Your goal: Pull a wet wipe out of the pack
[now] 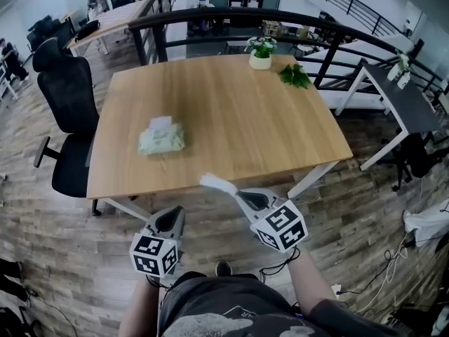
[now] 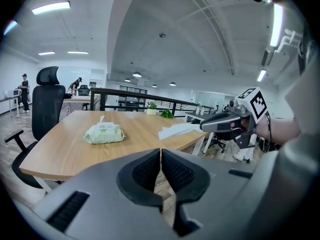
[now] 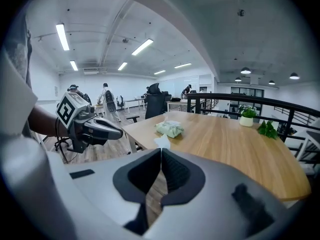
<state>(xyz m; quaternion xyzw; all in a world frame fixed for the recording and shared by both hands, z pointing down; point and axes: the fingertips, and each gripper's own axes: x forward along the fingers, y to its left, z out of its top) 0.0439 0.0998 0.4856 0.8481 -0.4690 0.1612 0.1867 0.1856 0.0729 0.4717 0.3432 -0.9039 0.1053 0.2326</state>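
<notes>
Wet wipe [image 1: 216, 183] is hanging at the table's [image 1: 238, 118] near edge — right gripper [image 1: 237, 194] is pinching it, left gripper [image 1: 177, 213] is hovering clenched, empty.

Counter [image 1: 280, 139] is mostly bare wood, so the whole right half and the strip along the near edge are wide open. On top there's just the wipe pack [image 1: 162, 137] left of centre, a potted plant [image 1: 261, 52] mid far edge, and a leafy sprig [image 1: 295, 76] near it toward the far right corner. An office chair [image 1: 69, 111] crowds the left edge and a railing [image 1: 231, 16] runs behind the far edge. The wet wipe [image 1: 216, 184] pinched in the right gripper [image 1: 237, 192] sticks out at the near edge.
</notes>
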